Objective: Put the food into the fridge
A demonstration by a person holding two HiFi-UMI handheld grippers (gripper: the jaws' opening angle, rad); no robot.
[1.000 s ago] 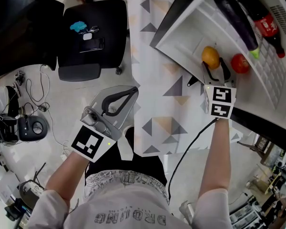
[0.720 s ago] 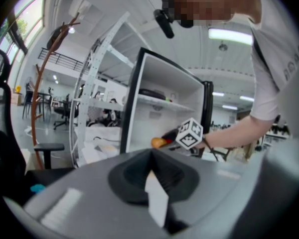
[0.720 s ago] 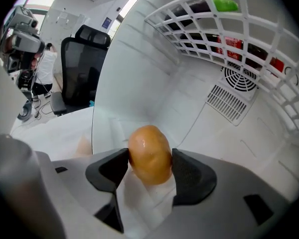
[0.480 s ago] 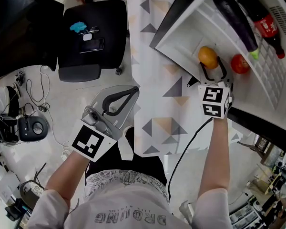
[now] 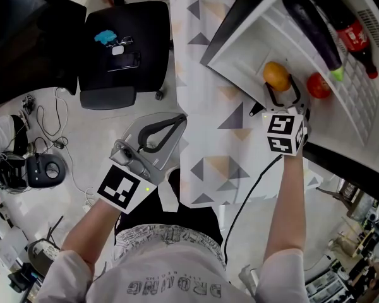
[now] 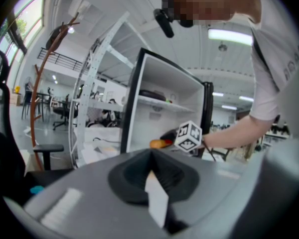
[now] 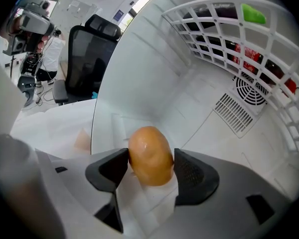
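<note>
Orange fruit [image 7: 149, 151] rests on the floor of the white fridge [image 5: 249, 46], clasped between the right gripper's [image 7: 150, 157] jaws. A tomato [image 5: 318, 84] lies just right of it, and an aubergine [image 5: 309, 21] and a bottle [image 5: 355, 35] lie farther right. The left gripper [image 5: 175, 121], jaws together and empty, hangs near the patterned tablecloth [image 5: 208, 137].

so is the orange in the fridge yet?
In. The orange is inside the white fridge, below its wire shelf, clamped by the right gripper.
</note>
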